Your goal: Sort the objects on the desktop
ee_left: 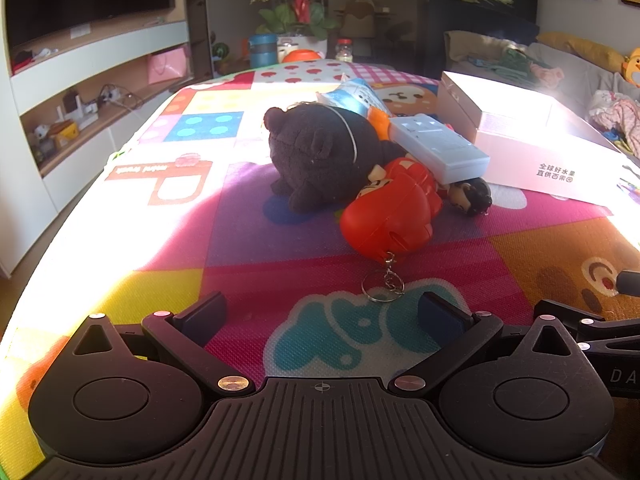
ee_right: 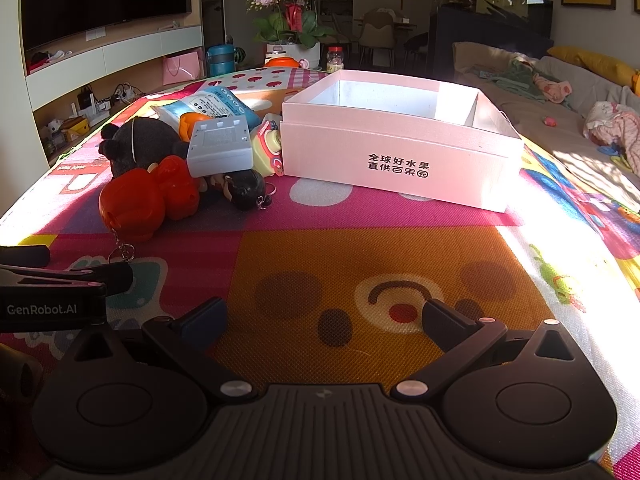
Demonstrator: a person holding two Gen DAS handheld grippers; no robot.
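Observation:
A heap of toys lies on the colourful mat: a dark plush bear [ee_left: 320, 152] [ee_right: 138, 142], a red plastic toy [ee_left: 390, 216] [ee_right: 132, 204] with a key ring [ee_left: 382, 286], a grey flat device [ee_left: 438, 146] [ee_right: 220, 146], a dark-haired figurine [ee_left: 470, 196] [ee_right: 244, 188], a blue-white packet [ee_left: 354, 94] [ee_right: 212, 106] and a yellow toy camera [ee_right: 268, 150]. An open white box [ee_right: 400, 152] [ee_left: 520, 140] stands right of the heap. My left gripper [ee_left: 320, 314] is open just short of the key ring. My right gripper [ee_right: 324, 316] is open over bare mat, well in front of the box.
The mat-covered table [ee_right: 360, 260] drops off at left toward a TV shelf [ee_left: 92, 92]. At the far end stand a flower pot [ee_right: 294, 16], a blue cup [ee_right: 220, 58] and a jar [ee_right: 335, 60]. A sofa with clothes [ee_right: 580, 104] runs along the right.

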